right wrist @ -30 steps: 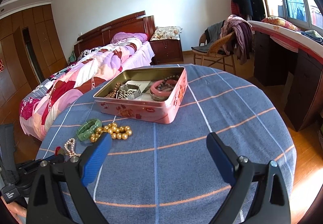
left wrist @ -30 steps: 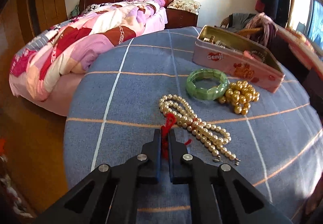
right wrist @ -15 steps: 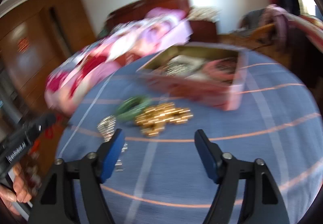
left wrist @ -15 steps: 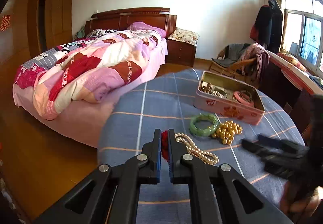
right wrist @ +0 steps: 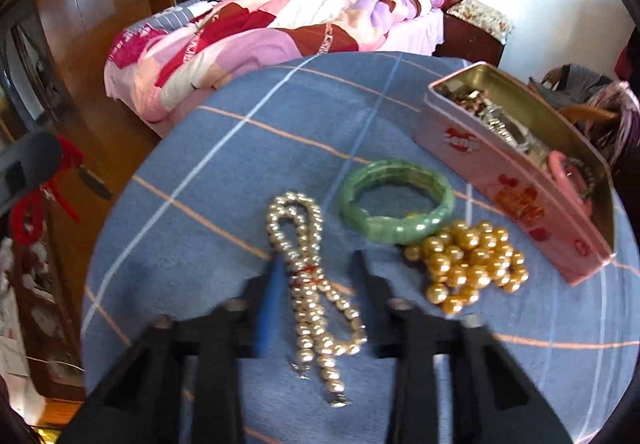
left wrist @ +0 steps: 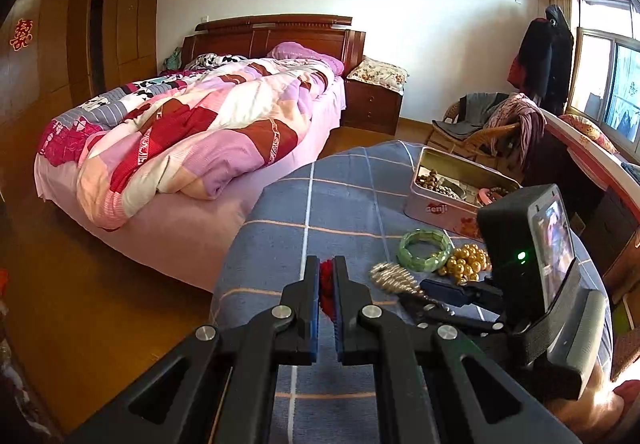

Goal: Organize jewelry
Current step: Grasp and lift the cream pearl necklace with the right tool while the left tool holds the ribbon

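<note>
Left gripper (left wrist: 327, 286): your jaws are closed on a red cord item (left wrist: 326, 280), held off the table toward the bed side; in the right wrist view the same red cord dangles at 9 o'clock.
Right gripper (right wrist: 316, 268): your jaws are parted and straddle the pearl strand (right wrist: 310, 272) near its red tie; they are not pinching it yet.
Jewelry on the table (right wrist: 192, 212): the pearl strand lies doubled at the centre, the green bangle (right wrist: 396, 200) at 1 o'clock of it, and the gold bead pile (right wrist: 468, 262) at 3 o'clock, touching the bangle.
Pink tin (right wrist: 516, 184): it stands open at 2 o'clock, already holding beads, a pink bangle and something metallic.
Risk, partial pinch: I judge that if you close on only one run of the doubled strand, the rest will hang and could drag across the cloth.
Risk, snagging: the loose clasp end at 6 o'clock could catch the tablecloth, or sweep into the gold beads on the way to the tin.
Risk, slipping: round, smooth pearls may roll out of flat jaws; closing at the red tie looks safer to me.
Risk, dropped cord: your left gripper is out past the table edge, so a loosened grip would likely send the cord to the floor.
Risk, blur: the right wrist view is smeared at the fingers, so alignment is hard to confirm.
Writing: the tin's side reads "senji" in the left wrist view; its red decoration I cannot read. A red paper character hangs on the wardrobe (left wrist: 18, 34).
</note>
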